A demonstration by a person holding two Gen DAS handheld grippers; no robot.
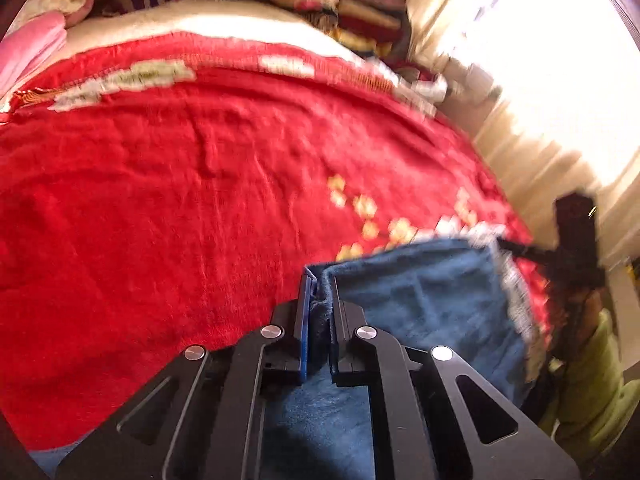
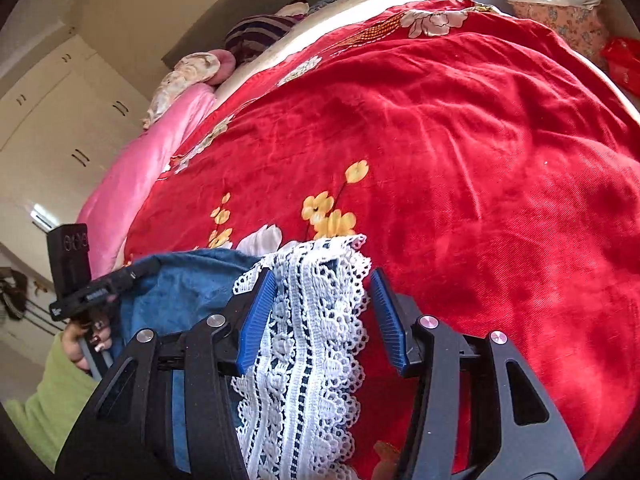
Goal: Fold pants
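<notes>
The pants (image 1: 416, 300) are blue with a white lace trim (image 2: 312, 328) and lie on a red bedspread (image 1: 180, 200). My left gripper (image 1: 320, 292) is shut on a fold of the blue cloth at the edge of the pants. In the right wrist view my right gripper (image 2: 324, 304) is open, its blue pads (image 2: 256, 328) on either side of the lace trim, which drapes between them. The left gripper also shows in the right wrist view (image 2: 92, 296), held by a hand in a green sleeve, at the far edge of the blue cloth (image 2: 188, 292).
The red bedspread (image 2: 460, 160) with yellow and white flowers covers the bed. Pink bedding (image 2: 152, 168) and pillows (image 1: 60, 0) lie along one side. Piles of folded clothes (image 1: 344, 4) stand at the far end. A bright window (image 1: 540, 40) lies to the right, cupboards (image 2: 60, 112) to the left.
</notes>
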